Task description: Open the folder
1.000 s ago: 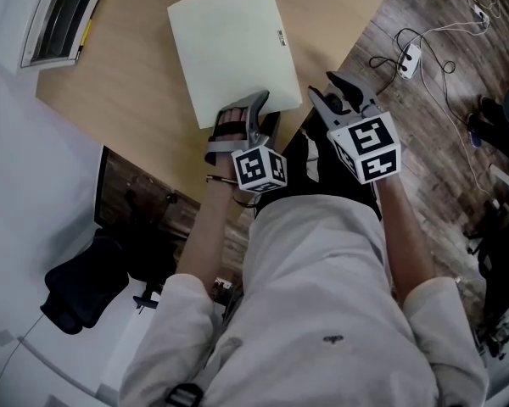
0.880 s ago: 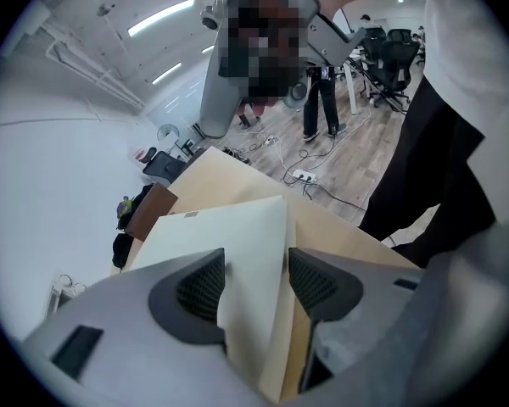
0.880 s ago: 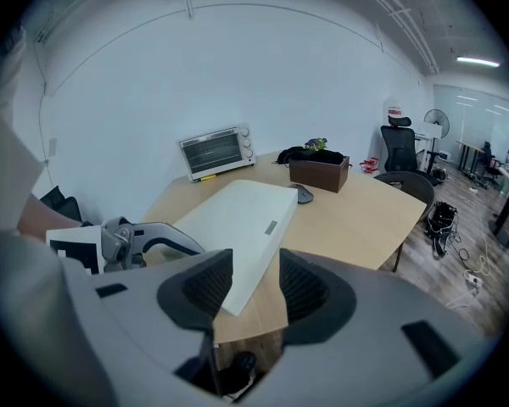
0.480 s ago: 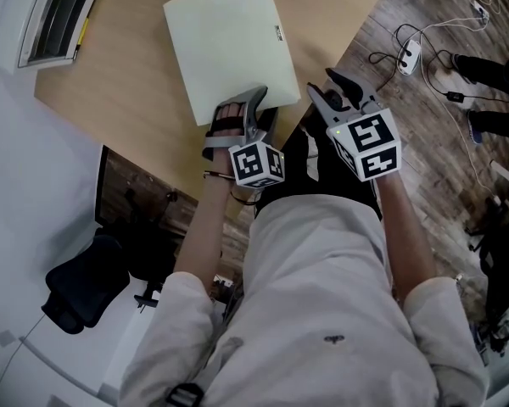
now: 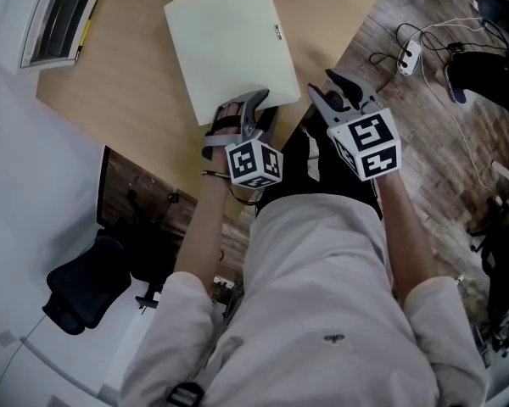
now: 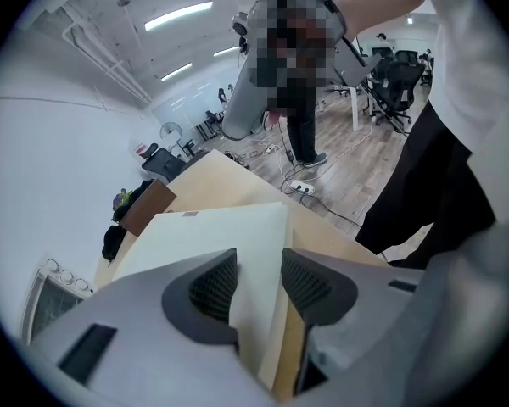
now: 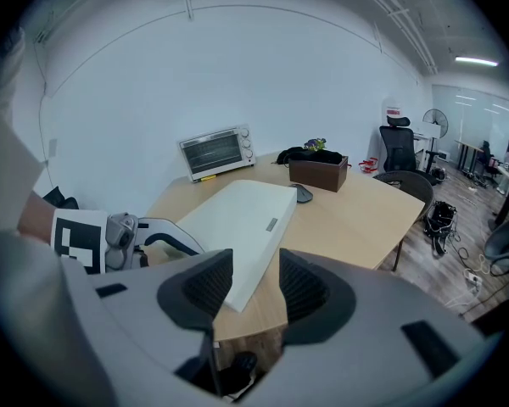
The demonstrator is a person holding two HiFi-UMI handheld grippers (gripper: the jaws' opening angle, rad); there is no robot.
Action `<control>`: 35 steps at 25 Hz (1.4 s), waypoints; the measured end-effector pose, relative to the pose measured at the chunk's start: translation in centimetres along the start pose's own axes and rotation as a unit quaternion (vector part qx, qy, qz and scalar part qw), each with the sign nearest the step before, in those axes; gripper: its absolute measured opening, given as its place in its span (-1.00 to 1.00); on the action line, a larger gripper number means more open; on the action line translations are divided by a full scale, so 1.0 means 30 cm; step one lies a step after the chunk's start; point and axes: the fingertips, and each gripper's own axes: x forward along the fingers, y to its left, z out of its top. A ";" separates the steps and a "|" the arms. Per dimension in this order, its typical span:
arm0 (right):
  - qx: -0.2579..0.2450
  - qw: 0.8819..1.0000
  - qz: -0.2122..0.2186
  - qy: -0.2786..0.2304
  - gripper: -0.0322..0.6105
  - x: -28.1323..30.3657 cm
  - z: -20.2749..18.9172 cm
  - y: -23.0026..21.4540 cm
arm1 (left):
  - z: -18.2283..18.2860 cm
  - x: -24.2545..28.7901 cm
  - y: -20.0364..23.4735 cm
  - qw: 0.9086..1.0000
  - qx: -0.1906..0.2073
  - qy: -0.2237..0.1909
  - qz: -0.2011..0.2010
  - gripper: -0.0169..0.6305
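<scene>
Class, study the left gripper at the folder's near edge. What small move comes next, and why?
Probably finish closing the left gripper on the near edge of the folder. Its jaws have just been closing, the edge lies between them, but the pads do not press it yet. The right gripper hangs open and empty.

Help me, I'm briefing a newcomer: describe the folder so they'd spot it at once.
On the light wooden table by the white wall, the folder lies closed near the front edge. It is a flat, pale cream slab with a small grey label, unlike the oven, brown box and mouse beyond it.
</scene>
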 end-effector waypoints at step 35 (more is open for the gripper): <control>-0.001 0.997 0.006 0.077 -0.41 0.127 -0.182 0.032 | 0.052 -0.080 0.034 0.985 -0.142 -0.095 0.002 -0.76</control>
